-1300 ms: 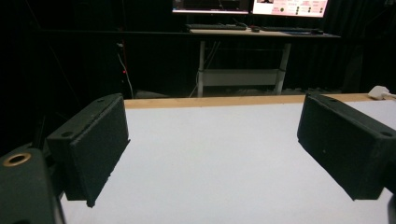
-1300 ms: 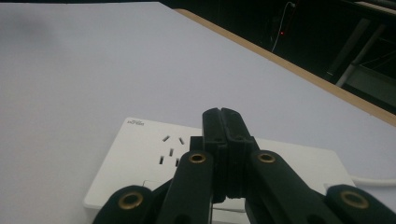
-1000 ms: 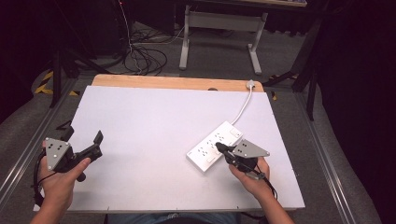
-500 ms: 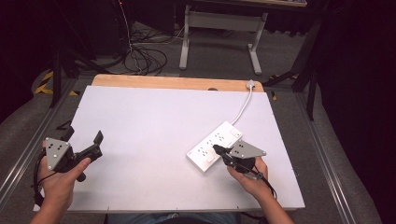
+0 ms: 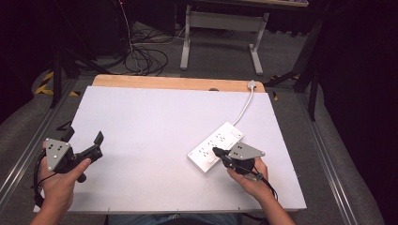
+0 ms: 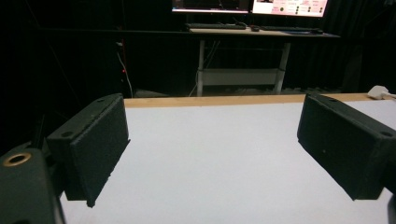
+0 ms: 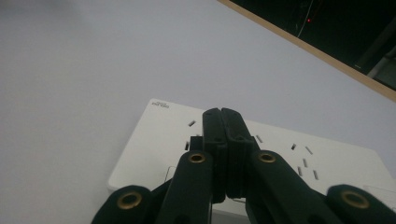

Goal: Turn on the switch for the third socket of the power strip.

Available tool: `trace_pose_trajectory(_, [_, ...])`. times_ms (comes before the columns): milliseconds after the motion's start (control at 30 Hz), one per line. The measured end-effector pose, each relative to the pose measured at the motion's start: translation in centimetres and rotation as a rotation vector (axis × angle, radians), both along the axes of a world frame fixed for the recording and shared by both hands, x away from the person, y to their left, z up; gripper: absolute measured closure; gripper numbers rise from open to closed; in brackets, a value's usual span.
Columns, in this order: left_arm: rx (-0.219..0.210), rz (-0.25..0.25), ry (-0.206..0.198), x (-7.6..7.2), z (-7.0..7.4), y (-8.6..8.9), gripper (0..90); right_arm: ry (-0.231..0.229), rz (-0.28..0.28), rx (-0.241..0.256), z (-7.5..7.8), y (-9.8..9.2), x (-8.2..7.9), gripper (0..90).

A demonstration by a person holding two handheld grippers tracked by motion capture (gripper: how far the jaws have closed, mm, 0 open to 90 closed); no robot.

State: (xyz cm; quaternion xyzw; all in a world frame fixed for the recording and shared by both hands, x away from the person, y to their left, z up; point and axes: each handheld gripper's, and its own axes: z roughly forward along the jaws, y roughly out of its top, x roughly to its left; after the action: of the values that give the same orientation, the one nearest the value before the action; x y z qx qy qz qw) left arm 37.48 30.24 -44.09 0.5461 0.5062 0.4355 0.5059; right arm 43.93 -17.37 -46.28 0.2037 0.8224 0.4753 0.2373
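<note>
The power strip (image 5: pixel 216 146) lies flat near the right edge of the table (image 5: pixel 155 117), set askew, its near end pointing toward the front edge and its cord (image 5: pixel 245 107) running off to the back right corner; that slant puts the near end within easy reach of the right hand. The right gripper (image 5: pixel 216 151) has its jaws pressed together with nothing between them, and its tip sits over the strip's near end, close by the first sockets (image 7: pixel 192 123); held shut like this it serves as a single blunt finger, probably to press a switch or nudge the strip, though whether it touches the plastic cannot be told from these angles. The left gripper (image 5: pixel 98 139) hangs above the front left corner, well apart from the strip, jaws spread wide over bare white surface; it seems parked there simply to stay out of the way, ready if the strip needs steadying.
</note>
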Motion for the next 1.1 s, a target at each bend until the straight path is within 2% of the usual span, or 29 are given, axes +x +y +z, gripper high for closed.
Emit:
trace_pose_trajectory(633, [-0.002, 0.0, 0.001, 0.0, 0.0, 0.0, 9.5, 0.038, 0.03, -0.101, -1.1, 0.8, 0.4, 89.5])
trace_pose_trajectory(1100, [-0.004, 0.0, 0.002, 0.0, 0.0, 0.0, 9.5, 0.041, 0.033, -0.121, -1.3, 0.9, 0.6, 89.5])
